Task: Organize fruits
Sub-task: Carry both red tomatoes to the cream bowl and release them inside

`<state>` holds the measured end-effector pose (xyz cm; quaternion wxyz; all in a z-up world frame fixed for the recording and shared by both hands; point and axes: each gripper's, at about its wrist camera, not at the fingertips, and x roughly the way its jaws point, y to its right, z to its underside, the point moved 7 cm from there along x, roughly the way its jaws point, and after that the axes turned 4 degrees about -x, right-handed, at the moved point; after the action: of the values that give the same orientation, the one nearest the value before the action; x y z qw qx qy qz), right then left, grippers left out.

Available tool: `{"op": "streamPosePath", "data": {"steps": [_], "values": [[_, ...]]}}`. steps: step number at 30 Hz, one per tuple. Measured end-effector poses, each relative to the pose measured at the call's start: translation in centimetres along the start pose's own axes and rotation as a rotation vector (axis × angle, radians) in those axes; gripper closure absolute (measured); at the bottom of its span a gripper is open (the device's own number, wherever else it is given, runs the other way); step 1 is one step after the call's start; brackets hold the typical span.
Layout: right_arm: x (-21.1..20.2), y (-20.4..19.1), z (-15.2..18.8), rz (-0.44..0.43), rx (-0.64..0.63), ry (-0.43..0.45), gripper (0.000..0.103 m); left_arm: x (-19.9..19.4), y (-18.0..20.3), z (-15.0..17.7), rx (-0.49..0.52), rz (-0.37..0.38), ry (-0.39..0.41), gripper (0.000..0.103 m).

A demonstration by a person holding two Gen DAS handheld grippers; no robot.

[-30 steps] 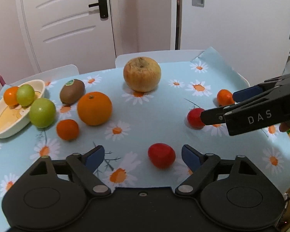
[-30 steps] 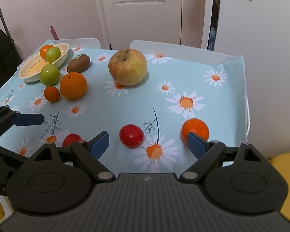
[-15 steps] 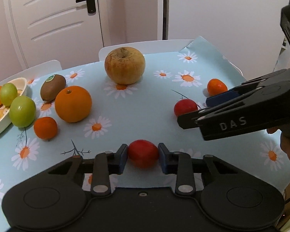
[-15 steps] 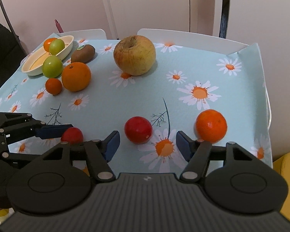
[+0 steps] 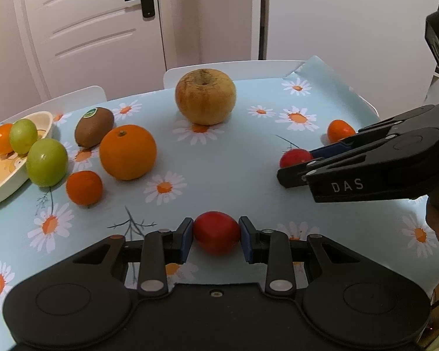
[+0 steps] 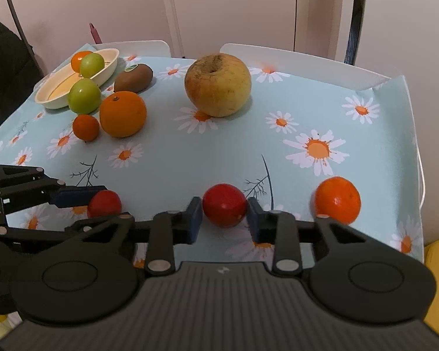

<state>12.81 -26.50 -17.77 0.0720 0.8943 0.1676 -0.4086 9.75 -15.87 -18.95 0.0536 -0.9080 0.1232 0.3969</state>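
My left tongs are clamped on one red fruit, my right tongs on another (both on the tabletop).

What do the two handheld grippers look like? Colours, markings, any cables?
Both are matte black plastic with scissor-style linkages, silver pivot pins and blue finger pads. The left gripper has a smooth body with round embossed discs. The right gripper has a ribbed grey top; side-on, its arm reads "DAS" in white. No cables visible.

Daisy-print tablecloth (white door behind)
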Motion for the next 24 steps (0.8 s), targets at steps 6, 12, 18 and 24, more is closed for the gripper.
{"op": "streamPosePath", "data": {"steps": [6,12,18,24], "values": [[-0.7,-0.7,-0.8,-0.01,-0.003,0.02,0.056,-0.6,-1.2,0.0,-0.026,-0.022,-0.003,0.066],[-1.6,-2.1,-2.0,-0.024,-0.022,0.04,0.056,-2.2,-2.5,-0.2,-0.054,-0.049,0.017,0.066],[-2.9,-4.2,-3.7,-0.035,-0.043,0.064,0.056,-4.9,-4.3,-0.9,-0.085,-0.074,0.049,0.066],[-4.1,-6.7,-5.8,-0.058,-0.043,0.076,0.056,-7.5,-6.6,-1.8,-0.11,-0.102,0.08,0.066]]}}
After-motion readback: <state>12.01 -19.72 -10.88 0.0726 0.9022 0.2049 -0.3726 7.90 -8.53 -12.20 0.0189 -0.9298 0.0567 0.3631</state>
